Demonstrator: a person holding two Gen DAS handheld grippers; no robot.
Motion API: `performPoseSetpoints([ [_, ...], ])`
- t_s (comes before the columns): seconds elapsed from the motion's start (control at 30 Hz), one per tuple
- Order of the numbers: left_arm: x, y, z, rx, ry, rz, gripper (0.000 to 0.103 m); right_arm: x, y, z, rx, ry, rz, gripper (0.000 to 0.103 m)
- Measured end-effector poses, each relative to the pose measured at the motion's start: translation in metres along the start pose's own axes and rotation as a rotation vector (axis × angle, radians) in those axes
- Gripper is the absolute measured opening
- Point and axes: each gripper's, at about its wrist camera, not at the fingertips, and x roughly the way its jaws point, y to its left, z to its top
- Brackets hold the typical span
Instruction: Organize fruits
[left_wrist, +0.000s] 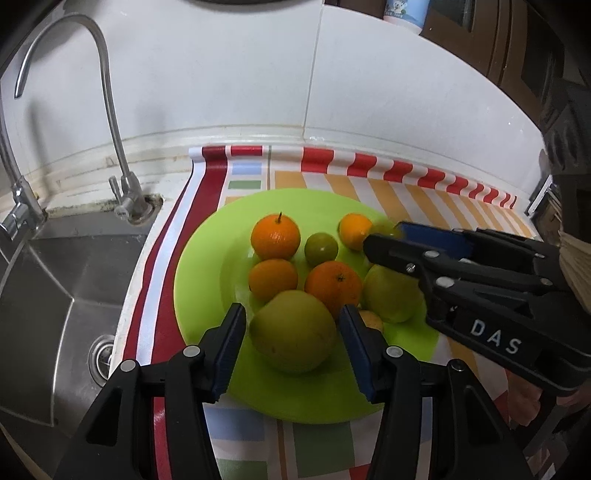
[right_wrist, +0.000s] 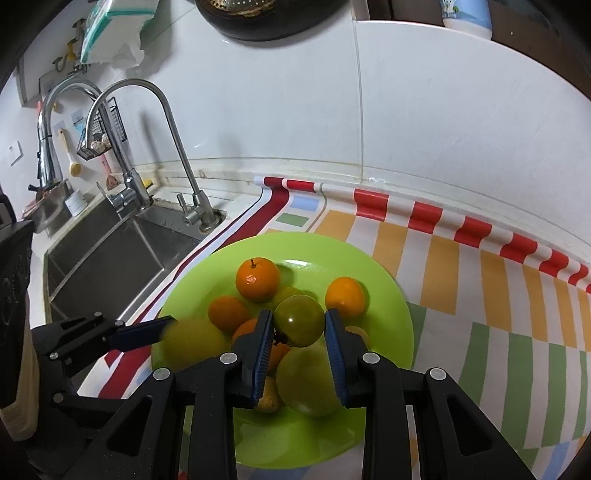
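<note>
A lime-green plate (left_wrist: 199, 280) (right_wrist: 388, 314) on a striped cloth holds several oranges (left_wrist: 275, 236) (right_wrist: 258, 278), a small green fruit (left_wrist: 320, 249) and a big yellow-green fruit (left_wrist: 391, 291) (right_wrist: 310, 380). My left gripper (left_wrist: 293, 328) is shut on another big yellow-green fruit (left_wrist: 293, 332) low over the plate's near side. In the right wrist view that fruit (right_wrist: 192, 339) is blurred beside one left finger (right_wrist: 144, 334). My right gripper (right_wrist: 298, 332) (left_wrist: 384, 234) is shut on a small round green fruit (right_wrist: 299, 321) above the plate's middle.
A steel sink (left_wrist: 55, 280) with tall taps (left_wrist: 110, 110) lies left of the cloth (left_wrist: 406, 192). A white tiled wall (left_wrist: 221, 74) rises close behind the plate. A small yellow fruit (left_wrist: 371, 319) sits between the big ones. The cloth stretches off to the right.
</note>
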Motion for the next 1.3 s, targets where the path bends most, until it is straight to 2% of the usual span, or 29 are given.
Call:
performPoseSetpoints([
  [0.07, -0.003, -0.002, 0.0, 0.013, -0.011, 0.017, 0.056, -0.001, -0.001, 0.0, 0.007, -0.006, 0.003, 0.037],
  [0.23, -0.017, 0.001, -0.001, -0.002, -0.041, 0.038, 0.056, -0.017, -0.002, -0.002, 0.026, -0.035, -0.016, 0.037],
  [0.47, -0.053, 0.002, -0.003, 0.008, -0.12, 0.091, 0.058, -0.054, 0.004, -0.012, 0.05, -0.091, -0.073, 0.038],
  [0.5, -0.058, 0.002, -0.003, 0.013, -0.132, 0.096, 0.059, -0.06, 0.007, -0.014, 0.051, -0.099, -0.081, 0.042],
  [0.67, -0.087, 0.0, -0.006, 0.051, -0.201, 0.111, 0.068, -0.087, 0.019, -0.024, 0.075, -0.137, -0.104, 0.046],
  [0.77, -0.103, 0.0, -0.009, 0.076, -0.239, 0.117, 0.073, -0.103, 0.028, -0.032, 0.097, -0.167, -0.134, 0.053],
  [1.07, -0.145, -0.005, -0.029, 0.145, -0.296, 0.084, 0.083, -0.15, 0.055, -0.065, 0.173, -0.246, -0.244, 0.065],
  [1.3, -0.177, -0.017, -0.054, 0.112, -0.333, 0.098, 0.092, -0.181, 0.063, -0.089, 0.18, -0.254, -0.253, 0.068],
])
